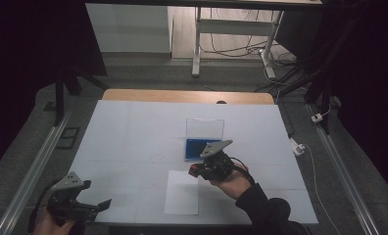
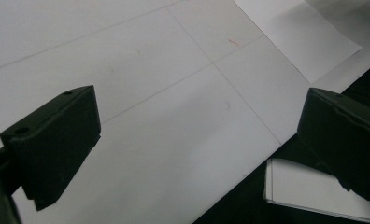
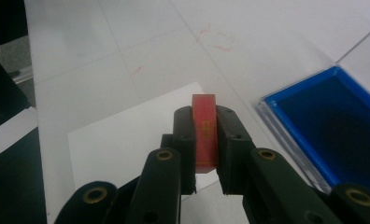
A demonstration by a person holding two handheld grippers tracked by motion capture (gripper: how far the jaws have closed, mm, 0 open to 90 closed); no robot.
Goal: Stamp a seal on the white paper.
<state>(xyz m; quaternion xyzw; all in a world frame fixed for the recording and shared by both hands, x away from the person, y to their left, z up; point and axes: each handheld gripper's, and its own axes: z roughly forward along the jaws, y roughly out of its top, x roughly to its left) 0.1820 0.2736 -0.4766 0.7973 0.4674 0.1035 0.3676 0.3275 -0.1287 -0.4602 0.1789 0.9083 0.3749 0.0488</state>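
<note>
Item one: the right gripper (image 3: 205,140), which we are seeing clamped on a red stamp block (image 3: 204,133); the block is standing on edge between the two black jaws, their pads pressing both of its flat faces. In the high view this gripper (image 1: 198,171) is hanging just above the table, at about 5 o'clock from the middle of the white mat (image 1: 133,132).

Item two: the blue ink pad case (image 1: 203,147), lid standing open, lying at 1 o'clock from the right gripper, near it but apart.

Item three: the sheet of white paper (image 1: 181,193), lying flat at 7 o'clock, just beside the stamp and bearing no print that we can make out.

Item four: the left gripper (image 1: 103,204), idling at the mat's 7 o'clock corner, its jaws standing wide apart with nothing between them.

Progress, as we are judging it: the stamp is picked up; the pressing onto the paper is left to do, and whether inking is finished we cannot tell.
</note>
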